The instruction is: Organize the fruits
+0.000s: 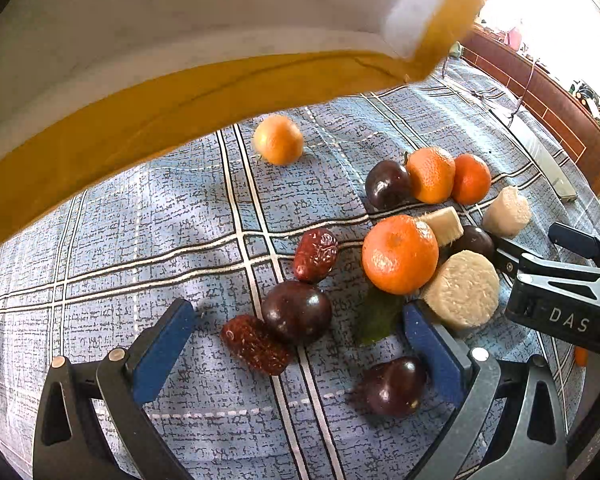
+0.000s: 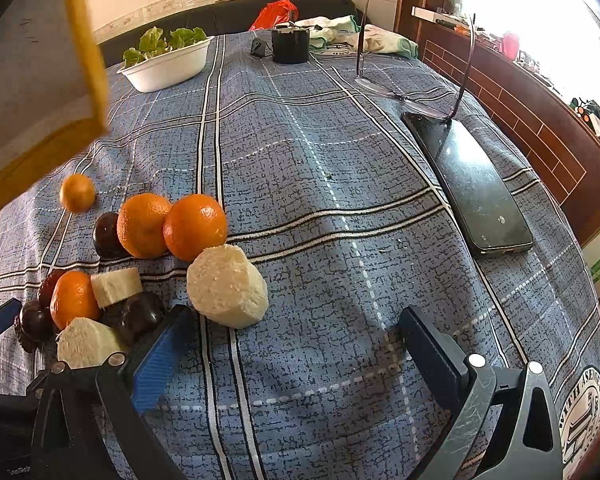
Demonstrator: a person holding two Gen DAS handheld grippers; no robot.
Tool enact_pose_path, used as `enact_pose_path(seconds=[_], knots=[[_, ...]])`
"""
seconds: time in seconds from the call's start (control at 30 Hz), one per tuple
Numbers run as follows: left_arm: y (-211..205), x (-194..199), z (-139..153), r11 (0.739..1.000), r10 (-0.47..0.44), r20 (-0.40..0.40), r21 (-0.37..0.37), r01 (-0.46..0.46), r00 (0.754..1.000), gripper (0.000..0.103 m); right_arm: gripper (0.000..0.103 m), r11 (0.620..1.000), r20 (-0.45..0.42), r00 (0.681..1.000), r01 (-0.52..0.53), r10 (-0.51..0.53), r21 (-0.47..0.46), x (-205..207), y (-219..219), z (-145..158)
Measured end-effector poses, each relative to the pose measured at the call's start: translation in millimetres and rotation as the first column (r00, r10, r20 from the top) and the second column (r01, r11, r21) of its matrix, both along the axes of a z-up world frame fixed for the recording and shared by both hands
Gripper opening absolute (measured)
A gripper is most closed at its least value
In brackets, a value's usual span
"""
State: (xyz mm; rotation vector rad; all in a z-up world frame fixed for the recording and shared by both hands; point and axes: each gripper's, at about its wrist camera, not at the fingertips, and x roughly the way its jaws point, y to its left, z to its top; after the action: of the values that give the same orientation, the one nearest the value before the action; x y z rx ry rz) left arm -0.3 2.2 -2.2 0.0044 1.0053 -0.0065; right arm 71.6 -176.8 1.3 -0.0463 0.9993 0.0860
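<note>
My left gripper (image 1: 296, 344) is wide open over a dark plum (image 1: 297, 312) and a red date (image 1: 256, 345) on the blue cloth (image 1: 140, 220). My right gripper (image 2: 292, 344) is open too, holding nothing, just beside a white chunk (image 2: 228, 286). Oranges (image 2: 195, 226) sit in a pile nearby. A blurry yellow-edged thing (image 1: 180, 96), maybe a box, hangs above.

Count: 4 oranges (image 1: 399, 254), 4 dark plums (image 1: 296, 312), 2 red dates (image 1: 315, 255), 3 white cut chunks (image 1: 462, 289), 1 salad bowl (image 2: 168, 65), 1 phone (image 2: 474, 184).
</note>
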Motion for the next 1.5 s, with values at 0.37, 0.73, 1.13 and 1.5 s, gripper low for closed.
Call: enact_pose_path(seconds=[0.37,0.73,1.13,1.5], knots=[[-1.1,0.1,0.5,1.000,0.000,0.000,0.001,0.000,1.000,0.103,0.103,1.000,0.000,1.000,0.000,0.000,0.000,0.3,-0.2,-0.2],[-1.9,0.1,0.8,1.000,0.003,0.000,0.003,-0.003,1.000,0.103,0.103,1.000,0.000,1.000,0.000,0.000,0.000,0.0,0.0,-0.2],[0.1,-0.3,1.1,1.000,0.003,0.000,0.002,-0.003,1.000,0.103,0.103,1.000,-0.001,1.000,-0.007,0.007,-0.001,1.1,-0.2,0.1],[-1.4,-0.5,1.1,1.000,0.003,0.001,0.002,-0.003,1.000,0.103,0.103,1.000,0.000,1.000,-0.018,0.018,-0.002,1.9,0.7,-0.7]])
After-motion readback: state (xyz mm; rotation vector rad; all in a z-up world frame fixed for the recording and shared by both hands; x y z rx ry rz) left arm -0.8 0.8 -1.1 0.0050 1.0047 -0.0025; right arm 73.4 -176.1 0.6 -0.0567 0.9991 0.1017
